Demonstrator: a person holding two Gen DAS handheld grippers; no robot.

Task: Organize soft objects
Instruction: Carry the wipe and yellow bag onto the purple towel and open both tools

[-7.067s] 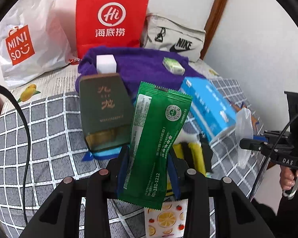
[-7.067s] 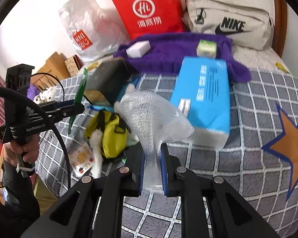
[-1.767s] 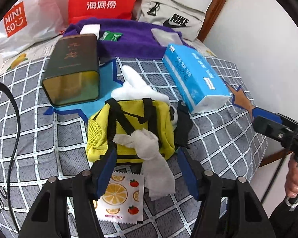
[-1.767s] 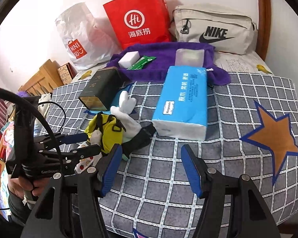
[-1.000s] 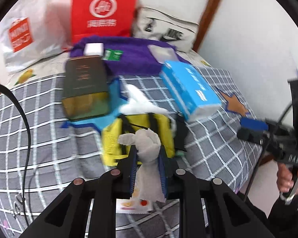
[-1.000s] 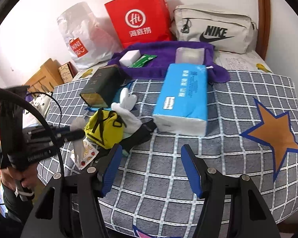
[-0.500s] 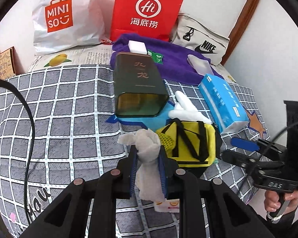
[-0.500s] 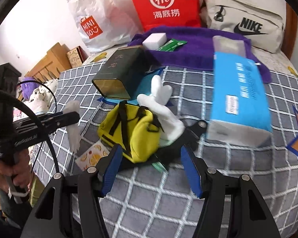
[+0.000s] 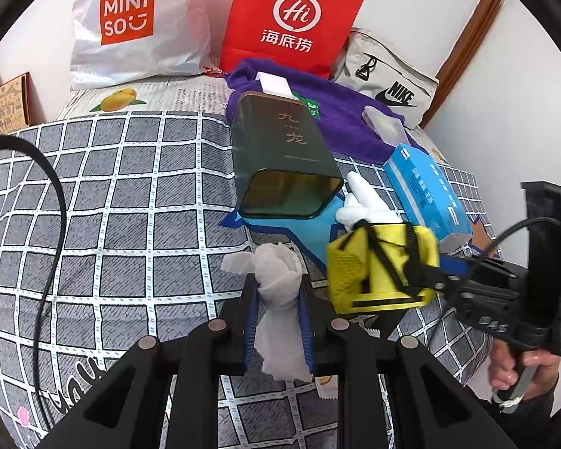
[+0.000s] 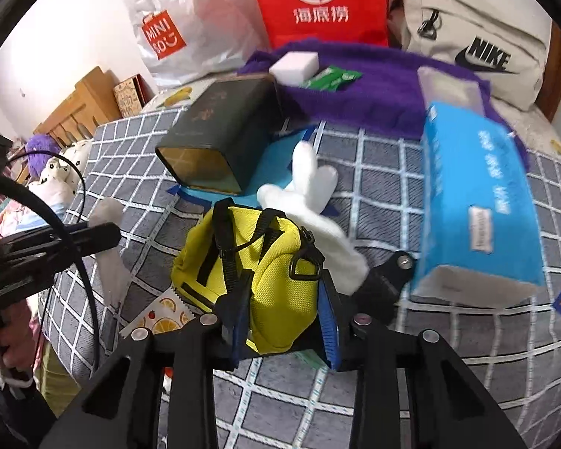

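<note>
1. Left tool: clamped on crumpled white tissue, wad poking out past the tips.
2. Right tool: jaws closing, yellow pouch between them, pads against its sides.
3. White glove just ahead of the pouch; blue tissue pack ahead-right, all on the bed.

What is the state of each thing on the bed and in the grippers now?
Left gripper: shut on the white cloth.
Right gripper: jaws closing, the yellow bag between them.
White glove: lying partly under the yellow bag.
Green tin: lying on its side.
Blue tissue pack: lying flat.
Red paper bag: standing upright.
</note>
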